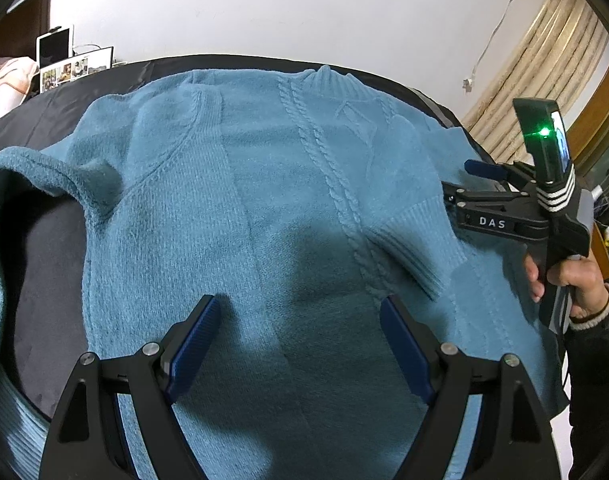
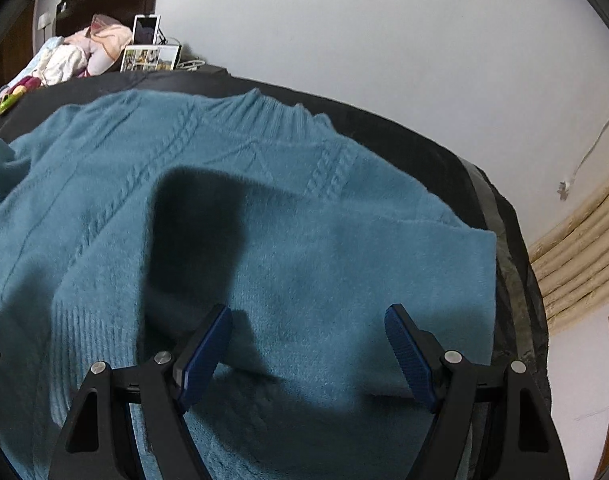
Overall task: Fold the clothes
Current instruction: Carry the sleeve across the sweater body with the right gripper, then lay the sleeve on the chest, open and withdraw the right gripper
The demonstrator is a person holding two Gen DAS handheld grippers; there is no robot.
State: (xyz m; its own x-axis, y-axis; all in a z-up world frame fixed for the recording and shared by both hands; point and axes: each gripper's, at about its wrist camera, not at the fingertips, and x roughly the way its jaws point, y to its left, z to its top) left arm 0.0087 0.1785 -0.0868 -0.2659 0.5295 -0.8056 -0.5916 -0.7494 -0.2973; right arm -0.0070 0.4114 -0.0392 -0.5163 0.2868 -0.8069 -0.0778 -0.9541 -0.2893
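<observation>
Both tongs, left [image 1: 300, 344] and right [image 2: 308, 352], gape empty over the blue sweater [image 1: 264, 200]; pinching only the top layer ahead could drag the folded sleeve [image 1: 416, 240] loose.

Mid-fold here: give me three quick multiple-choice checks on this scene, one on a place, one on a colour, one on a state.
1. The ribbed sleeve cuff lies: A on the sweater's chest; B off the table; C under the collar.
2. The sweater is: A red; B teal blue; C white.
3. The left hand-held gripper is: A shut on cloth; B open; C out of view.

A: the ribbed sleeve cuff rests folded across the teal-blue cable-knit sweater.
B: the knit is teal blue.
B: the left hand-held gripper has its jaws spread, holding nothing.
</observation>
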